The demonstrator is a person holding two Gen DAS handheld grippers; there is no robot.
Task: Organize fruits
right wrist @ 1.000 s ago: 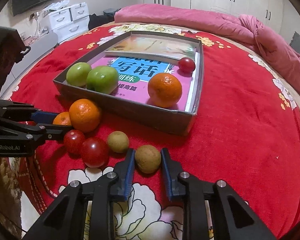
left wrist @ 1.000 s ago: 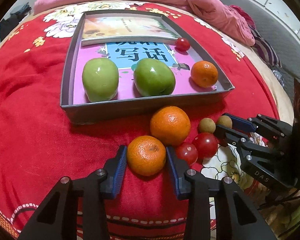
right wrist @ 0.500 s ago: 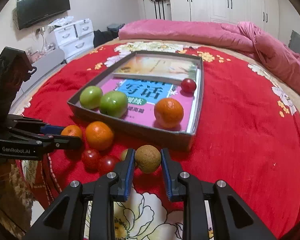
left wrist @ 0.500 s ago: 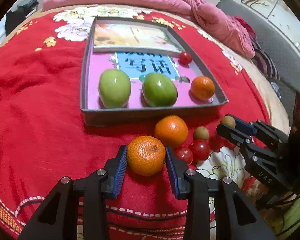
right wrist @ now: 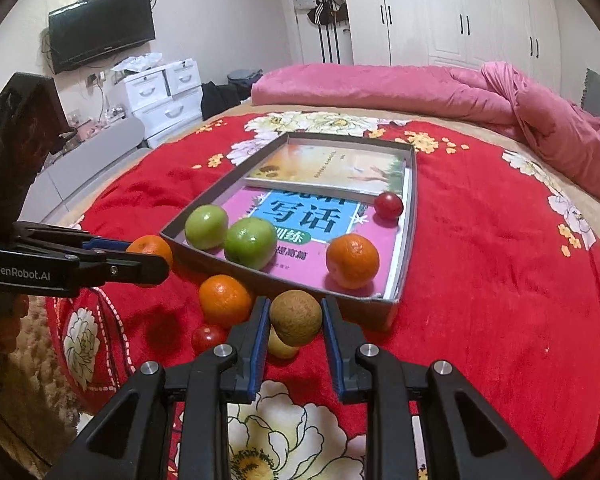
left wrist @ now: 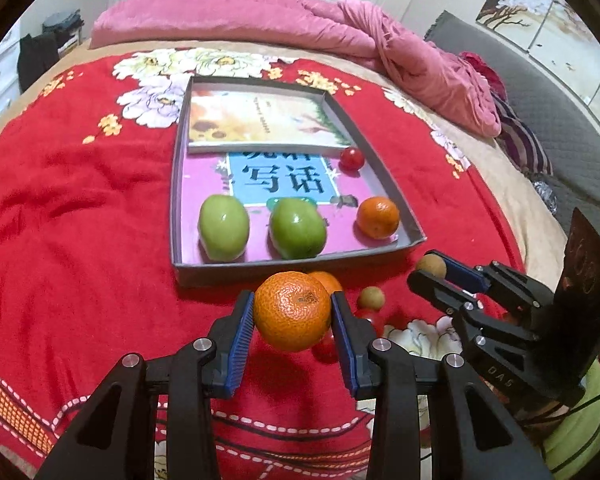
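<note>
— Gripping anything, were they?

— Both were. The left gripper (left wrist: 292, 312) had its blue-padded fingers (left wrist: 242, 330) pressed on either side of a mandarin (left wrist: 292, 310), which hung clear of the red floral blanket (left wrist: 80, 240) with its shadow on the cloth beneath. The right gripper (right wrist: 295, 322) was clamped the same way on a small brown round fruit (right wrist: 296, 322), perhaps a longan, also held off the bed.

— And where was the rest of the fruit?

— A shallow grey cardboard tray (left wrist: 176, 208) lay on the blanket with two books (left wrist: 260, 120) inside. Along its near edge sat two green apples (left wrist: 223, 227), side by side but apart, and an orange (left wrist: 378, 217) towards the right corner. One cherry tomato (left wrist: 351, 159) rested farther back against the right wall, just beside the upper book.

— Anything left outside the tray?

— Yes. A second orange (right wrist: 225, 300) lay on the blanket just in front of the tray's near wall. Near it were a red cherry tomato (right wrist: 208, 338) and another small pale brown fruit (left wrist: 371, 297), each partly hidden behind the fingers in one view or the other.

— Was the bedding tidy?

— A pink quilt (right wrist: 420, 84) was bunched along the far side of the bed.
</note>
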